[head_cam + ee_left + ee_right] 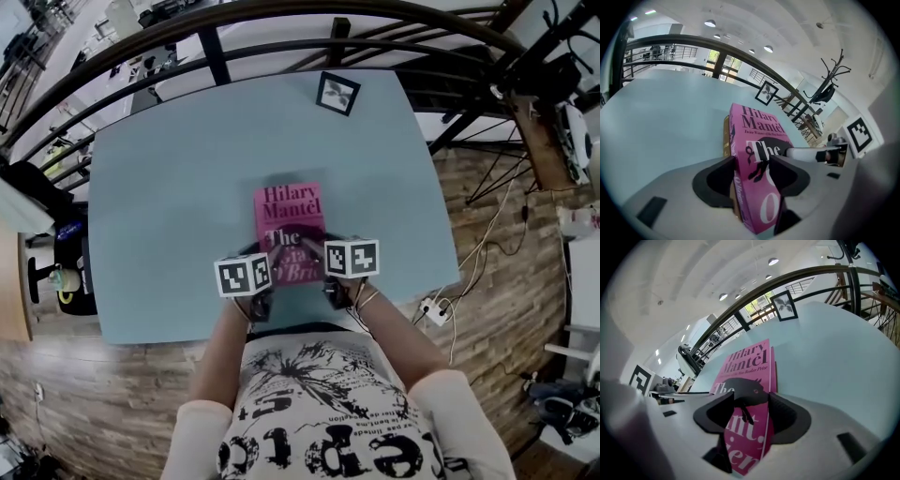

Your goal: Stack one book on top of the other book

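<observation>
A pink book lies near the front edge of the pale blue table, and both grippers hold its near end. In the left gripper view, the left gripper has its jaws clamped over the pink book's near left edge. Under it shows the tan edge of a second book. In the right gripper view, the right gripper is closed across the near right edge of the pink book. A thin brown edge of the lower book shows beside it. In the head view, the left gripper and the right gripper sit side by side.
A framed black-and-white marker card stands at the table's far edge. A dark curved railing runs behind the table. A power strip lies on the wooden floor at the right. The person's torso is against the table's front edge.
</observation>
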Available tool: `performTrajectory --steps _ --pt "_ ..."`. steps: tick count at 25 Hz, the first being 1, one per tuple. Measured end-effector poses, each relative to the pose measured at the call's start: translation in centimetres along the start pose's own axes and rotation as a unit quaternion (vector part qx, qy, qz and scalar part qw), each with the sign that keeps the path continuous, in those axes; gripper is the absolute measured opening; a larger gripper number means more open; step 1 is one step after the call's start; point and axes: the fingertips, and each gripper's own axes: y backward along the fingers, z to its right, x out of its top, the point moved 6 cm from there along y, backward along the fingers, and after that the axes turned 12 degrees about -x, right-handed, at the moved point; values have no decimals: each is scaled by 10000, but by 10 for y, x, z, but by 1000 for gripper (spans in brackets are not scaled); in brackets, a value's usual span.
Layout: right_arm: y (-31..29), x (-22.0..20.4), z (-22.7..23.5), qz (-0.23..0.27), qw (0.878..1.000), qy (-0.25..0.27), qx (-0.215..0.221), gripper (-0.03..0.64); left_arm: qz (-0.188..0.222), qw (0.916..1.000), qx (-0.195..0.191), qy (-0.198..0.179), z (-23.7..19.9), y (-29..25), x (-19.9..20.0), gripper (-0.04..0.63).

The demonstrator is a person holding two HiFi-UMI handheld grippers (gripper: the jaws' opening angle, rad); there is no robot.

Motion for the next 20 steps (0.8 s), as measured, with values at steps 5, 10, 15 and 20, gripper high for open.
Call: performTrajectory --steps 5,10,15,20 --pt "-1 1 4 39 10000 1 -14 230 13 10000 -17 -5 0 -5 2 227" --pt "-2 5 0 15 9991 403 -164 245 -36 10000 -6 -56 -1 -4 3 227" --pt "3 10 2 106 9948 798 -627 299 179 9996 146 -190 2 5 9 227" --pt "27 29 -8 590 9905 926 -823 238 441 9965 254 -656 14 38 36 225"
